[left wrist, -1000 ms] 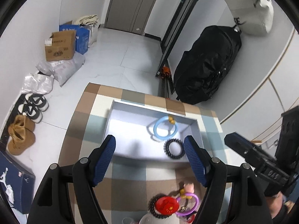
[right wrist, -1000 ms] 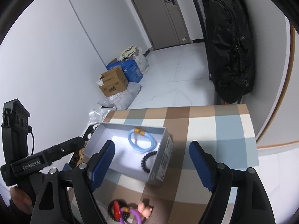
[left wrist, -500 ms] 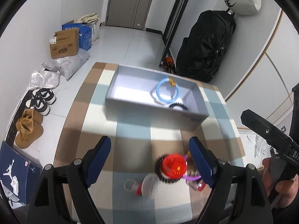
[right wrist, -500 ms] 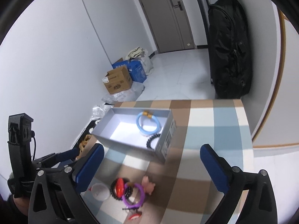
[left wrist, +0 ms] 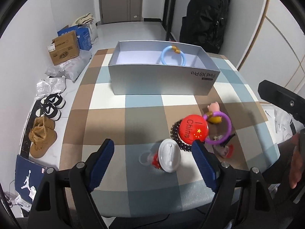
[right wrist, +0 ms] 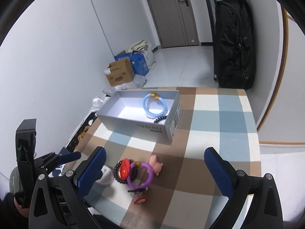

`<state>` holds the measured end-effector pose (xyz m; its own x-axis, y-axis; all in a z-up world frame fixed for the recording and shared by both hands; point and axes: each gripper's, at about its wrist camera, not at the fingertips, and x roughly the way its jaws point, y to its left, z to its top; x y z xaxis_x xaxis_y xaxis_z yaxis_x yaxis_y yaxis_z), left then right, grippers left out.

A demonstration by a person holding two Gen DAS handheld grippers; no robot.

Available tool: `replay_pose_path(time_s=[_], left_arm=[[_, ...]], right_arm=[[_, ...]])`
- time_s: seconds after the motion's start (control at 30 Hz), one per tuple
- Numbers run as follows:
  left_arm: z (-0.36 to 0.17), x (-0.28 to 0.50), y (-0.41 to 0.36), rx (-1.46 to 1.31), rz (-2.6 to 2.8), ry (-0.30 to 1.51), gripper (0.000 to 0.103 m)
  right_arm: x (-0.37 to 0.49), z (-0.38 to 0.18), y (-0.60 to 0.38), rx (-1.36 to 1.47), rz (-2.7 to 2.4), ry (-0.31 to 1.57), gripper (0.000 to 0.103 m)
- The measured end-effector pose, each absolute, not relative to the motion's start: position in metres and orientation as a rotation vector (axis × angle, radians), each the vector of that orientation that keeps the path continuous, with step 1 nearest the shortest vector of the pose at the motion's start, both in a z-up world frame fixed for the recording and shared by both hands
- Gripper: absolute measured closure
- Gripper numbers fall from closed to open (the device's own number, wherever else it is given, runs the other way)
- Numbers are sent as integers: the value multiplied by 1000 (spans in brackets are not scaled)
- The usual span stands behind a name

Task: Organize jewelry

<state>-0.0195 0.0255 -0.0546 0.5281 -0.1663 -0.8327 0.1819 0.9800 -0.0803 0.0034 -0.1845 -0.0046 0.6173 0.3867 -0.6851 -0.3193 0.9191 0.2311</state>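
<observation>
A silver box (left wrist: 162, 78) (right wrist: 133, 121) stands at the far side of the checked table (left wrist: 114, 118). In it lie a blue bangle (left wrist: 173, 55) (right wrist: 154, 106) and a black bead bracelet (right wrist: 161, 118). Nearer me lies a heap: a red round badge (left wrist: 193, 129) (right wrist: 124, 168) on a dark bead bracelet (left wrist: 176, 135), a purple bangle (left wrist: 222, 129) (right wrist: 140, 175) with a pink pig charm (left wrist: 213, 106) (right wrist: 155, 163), and a white oval piece (left wrist: 169, 155). My left gripper (left wrist: 152, 159) is open above the white piece. My right gripper (right wrist: 155, 168) is open above the heap.
A black bag (left wrist: 205, 17) hangs by the wall beyond the table. Cardboard boxes (left wrist: 64, 47), plastic bags and shoes (left wrist: 42, 133) lie on the floor to the left. The right gripper's body (left wrist: 282, 99) shows at the right edge of the left wrist view.
Both grippers have pulled back from the box toward the near side of the table. The heap of jewelry now lies between their fingers. Both stay open and empty.
</observation>
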Motion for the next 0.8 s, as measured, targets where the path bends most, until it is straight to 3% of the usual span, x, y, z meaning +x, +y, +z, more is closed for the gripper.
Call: replay_pose_path(time_s=[0.27,0.37,0.43,0.53,0.8], left_arm=[[-63,-18,16,62,-218,1019,46],[-66,-18,13,85,-224,1028,61],[-70,-18,11,100,-230,1043,78],[-68,-19,9,116,-236,1033,89],[-61,-15,13,44,-271,1023,97]], right_arm=[[-3,-13,-184,78,398,832,0],[-5,-14,-184,69,393,835,0],[-6,-13,-184,67,391,833,0],[-8,-13,-186,68,385,829,0],[-12,-13,-187,63,379,829,0]])
